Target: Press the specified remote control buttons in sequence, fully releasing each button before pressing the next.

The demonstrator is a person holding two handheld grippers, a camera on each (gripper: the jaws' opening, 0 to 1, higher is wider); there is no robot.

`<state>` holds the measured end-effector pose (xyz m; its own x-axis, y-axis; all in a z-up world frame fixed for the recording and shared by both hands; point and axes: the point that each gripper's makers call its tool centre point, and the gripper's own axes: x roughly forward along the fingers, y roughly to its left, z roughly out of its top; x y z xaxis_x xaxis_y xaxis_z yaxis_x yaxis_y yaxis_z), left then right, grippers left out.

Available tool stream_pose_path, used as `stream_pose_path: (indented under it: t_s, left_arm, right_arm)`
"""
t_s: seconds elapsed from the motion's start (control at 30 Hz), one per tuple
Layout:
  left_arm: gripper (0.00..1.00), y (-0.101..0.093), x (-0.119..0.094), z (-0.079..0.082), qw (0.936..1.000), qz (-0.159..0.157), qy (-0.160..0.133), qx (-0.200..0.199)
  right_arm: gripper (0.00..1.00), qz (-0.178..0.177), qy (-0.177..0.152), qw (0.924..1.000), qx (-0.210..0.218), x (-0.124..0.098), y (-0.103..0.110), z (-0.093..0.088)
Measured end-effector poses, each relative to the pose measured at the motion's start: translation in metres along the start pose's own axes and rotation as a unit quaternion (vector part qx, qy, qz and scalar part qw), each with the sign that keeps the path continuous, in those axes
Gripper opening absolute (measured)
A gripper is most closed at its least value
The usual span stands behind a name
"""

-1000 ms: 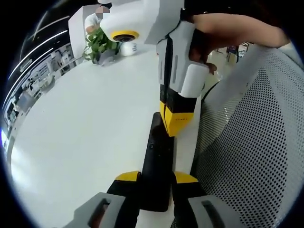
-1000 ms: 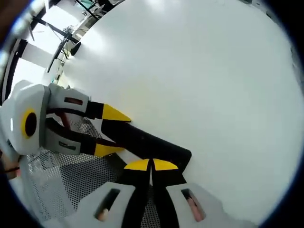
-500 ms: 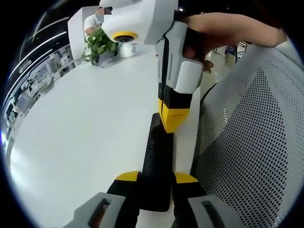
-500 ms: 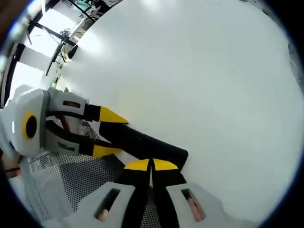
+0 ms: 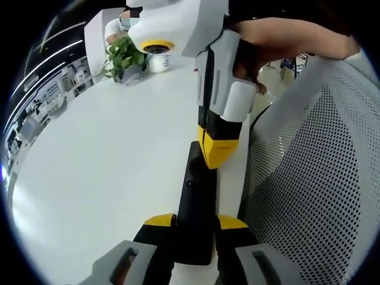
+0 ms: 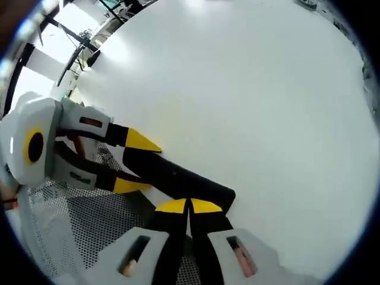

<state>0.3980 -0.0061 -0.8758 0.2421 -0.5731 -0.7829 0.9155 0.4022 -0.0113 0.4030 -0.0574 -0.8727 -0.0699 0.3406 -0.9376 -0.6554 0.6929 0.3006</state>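
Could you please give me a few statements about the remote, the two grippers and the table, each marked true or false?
1. The left gripper holds the black remote between its jaws. True.
2. The right gripper has its jaws wide open. False: its yellow tips are closed together, over the far end of the remote.
3. The remote lies in the middle of the white table. False: it lies along the table's edge, beside a mesh chair.
4. A potted plant stands at the far end of the table. True.
5. The remote is white. False: it is black.
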Motion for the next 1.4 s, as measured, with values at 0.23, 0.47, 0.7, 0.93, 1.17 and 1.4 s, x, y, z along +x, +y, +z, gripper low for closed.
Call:
stream_pose_path:
  t_s: [0.23, 0.47, 0.7, 0.93, 1.17, 1.4]
  left_arm:
    - [0.26, 0.0, 0.0, 0.0, 1.0, 0.0, -0.002, -0.001]
    - [0.26, 0.0, 0.0, 0.0, 1.0, 0.0, -0.001, 0.0]
    - [0.26, 0.0, 0.0, 0.0, 1.0, -0.001, -0.001, 0.0]
    - [0.26, 0.0, 0.001, 0.0, 1.0, -0.001, 0.0, 0.001]
    - [0.26, 0.001, 0.001, 0.001, 1.0, 0.0, -0.001, 0.004]
    - [0.26, 0.0, 0.002, 0.001, 1.0, -0.001, 0.0, 0.002]
  right_arm:
    - [0.0, 0.02, -0.005, 0.9994, 0.027, -0.001, -0.001, 0.0]
    - [0.0, 0.035, 0.019, 0.9984, 0.039, 0.0, 0.004, -0.006]
    - [0.0, 0.038, -0.019, 0.9982, 0.043, -0.005, 0.002, 0.009]
    - [0.0, 0.016, -0.026, 0.9993, 0.024, -0.003, -0.003, 0.011]
    - [0.0, 0.005, -0.028, 0.9994, -0.018, -0.001, -0.002, 0.013]
    - [0.0, -0.004, -0.045, 0.9931, -0.108, -0.001, 0.0, 0.011]
